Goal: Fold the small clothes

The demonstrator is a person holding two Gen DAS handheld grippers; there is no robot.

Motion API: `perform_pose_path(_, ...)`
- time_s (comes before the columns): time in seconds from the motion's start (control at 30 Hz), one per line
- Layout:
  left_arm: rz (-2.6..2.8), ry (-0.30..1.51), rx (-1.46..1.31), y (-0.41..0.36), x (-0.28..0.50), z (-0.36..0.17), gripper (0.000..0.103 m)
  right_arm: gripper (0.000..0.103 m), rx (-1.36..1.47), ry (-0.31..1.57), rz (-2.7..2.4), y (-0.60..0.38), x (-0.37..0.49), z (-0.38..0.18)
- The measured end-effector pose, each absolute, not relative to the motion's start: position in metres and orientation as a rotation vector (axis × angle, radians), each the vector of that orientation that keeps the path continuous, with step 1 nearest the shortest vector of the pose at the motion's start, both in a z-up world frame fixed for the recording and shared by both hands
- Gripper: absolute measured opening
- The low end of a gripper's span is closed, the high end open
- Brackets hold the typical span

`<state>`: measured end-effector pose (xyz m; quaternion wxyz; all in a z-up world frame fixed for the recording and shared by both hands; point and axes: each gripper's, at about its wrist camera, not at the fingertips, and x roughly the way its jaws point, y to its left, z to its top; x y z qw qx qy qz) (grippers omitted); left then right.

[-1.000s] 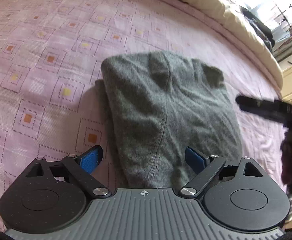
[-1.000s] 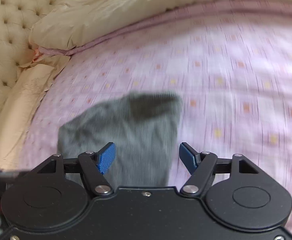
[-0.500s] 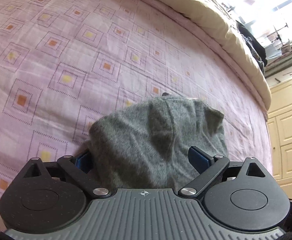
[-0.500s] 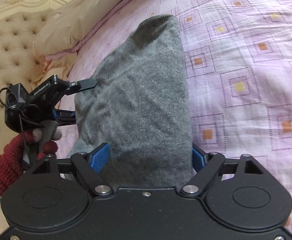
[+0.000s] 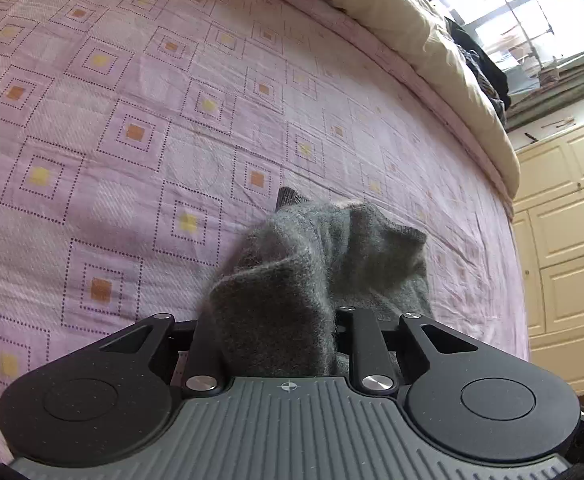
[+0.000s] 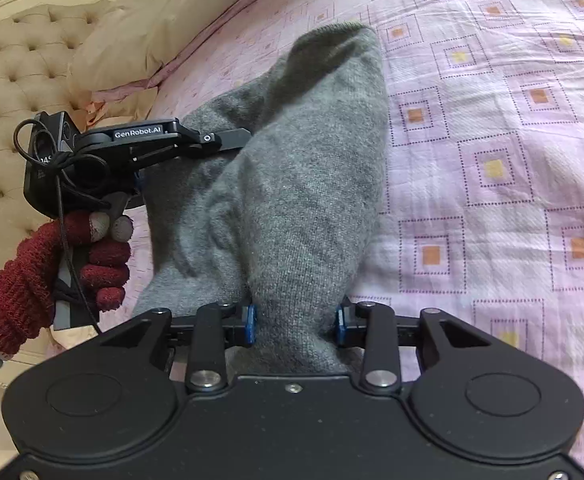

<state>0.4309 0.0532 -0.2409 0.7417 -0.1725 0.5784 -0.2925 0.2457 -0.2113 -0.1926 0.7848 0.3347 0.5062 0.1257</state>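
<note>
Bunching up between both tools, the grey knitted woollen garment (image 6: 303,168) lies on the pink bedspread with dotted squares (image 6: 491,128), near the bed's middle, its far end pointing toward the cream pillow (image 6: 164,28) at the headboard edge.

Half a second ago the left gripper (image 5: 276,344) stood wide, its blue pads clear of the cloth on either side. Now its jaws are closing and have drawn narrow around a thick fold of the garment (image 5: 292,292), which fills the gap and hides the pads. The fabric that lay flat then is now humped and pulled toward the camera.

The right gripper (image 6: 295,320) has likewise gone from wide to narrow: its jaws are closing, and the blue pads (image 6: 250,322) press into the near end of the garment from both sides, where earlier they stood outside its edges.

From the right wrist view, a hand in a dark red knitted glove (image 6: 52,264) grips the handle of the left tool, whose black arm reaches into the garment's left side. The cloth there is now raised into a ridge instead of resting smooth.
</note>
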Motion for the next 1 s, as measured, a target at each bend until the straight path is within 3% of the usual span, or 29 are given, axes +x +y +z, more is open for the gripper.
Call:
perform_pose_path(0.47, -0.737, 1.412, -0.344, 0.027, 0.298, -0.222, 0.023, 0.044, 0.752, 1.236, 0.204, -0.234, 0.097, -0.177)
perform_pose_path(0.6, -0.74, 1.44, -0.311, 0.019, 0.264, -0.23, 0.026, 0.051, 0.724, 1.276, 0.131, -0.245, 0.063, -0.182)
perform_pose_path(0.73, -0.638, 1.334, -0.257, 0.024, 0.266, -0.235, 0.039, 0.063, 0.661, 1.262, 0.01, -0.249, 0.052, -0.183)
perform_pose_path(1.0, -0.463, 1.124, -0.167, 0.05, 0.291, -0.192, 0.04, 0.068, 0.606, 1.152, -0.046, -0.244, 0.027, -0.158)
